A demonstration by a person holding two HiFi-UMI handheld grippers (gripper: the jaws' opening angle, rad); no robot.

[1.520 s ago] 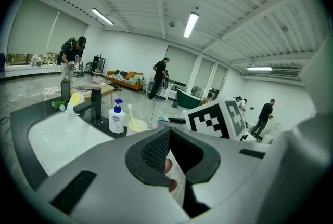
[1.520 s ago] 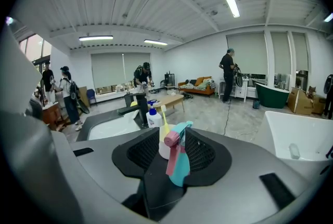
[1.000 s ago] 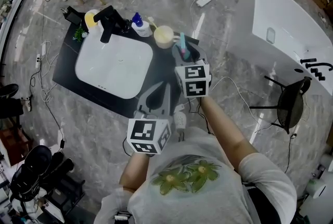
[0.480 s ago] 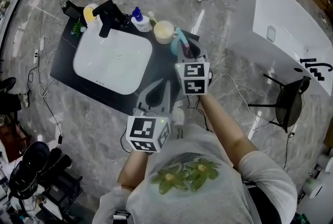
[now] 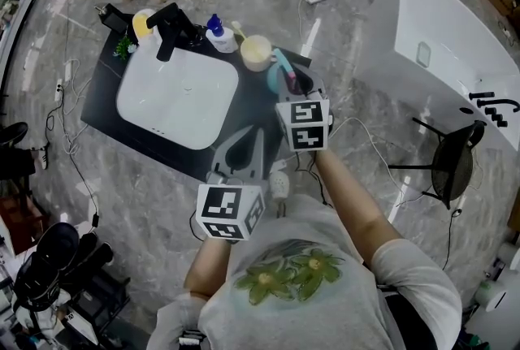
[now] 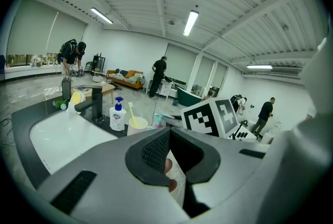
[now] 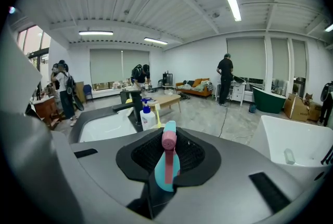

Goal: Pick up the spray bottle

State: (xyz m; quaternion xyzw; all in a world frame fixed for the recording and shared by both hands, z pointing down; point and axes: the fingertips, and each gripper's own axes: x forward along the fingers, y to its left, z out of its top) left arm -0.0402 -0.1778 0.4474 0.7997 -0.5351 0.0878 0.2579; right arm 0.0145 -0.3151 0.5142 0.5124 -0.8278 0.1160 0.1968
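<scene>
The spray bottle [image 5: 279, 66] is teal with a pink nozzle and stands upright on the black counter [image 5: 110, 109], right of the cream cup. My right gripper [image 5: 293, 85] reaches in from the near side. Its jaws are closing, with the bottle [image 7: 167, 168] between them and the black pads pressing on its body. In the right gripper view the pink nozzle rises above the jaws of my right gripper [image 7: 167, 154]. My left gripper [image 5: 257, 135] hovers over the counter's near edge, shut with nothing in it. In its own view the tips of the left gripper [image 6: 169, 131] meet.
A white sink basin [image 5: 175, 101] fills the counter's left part, with a black faucet [image 5: 171, 28] behind it. A blue-pump soap bottle [image 5: 218, 36] and a cream cup [image 5: 255, 54] holding a toothbrush stand at the back. A white bathtub [image 5: 447, 48] and a stool [image 5: 455, 162] are at the right.
The right gripper's jaws have drawn in round the spray bottle. Both hands stay where they were; the head view has shifted slightly.
</scene>
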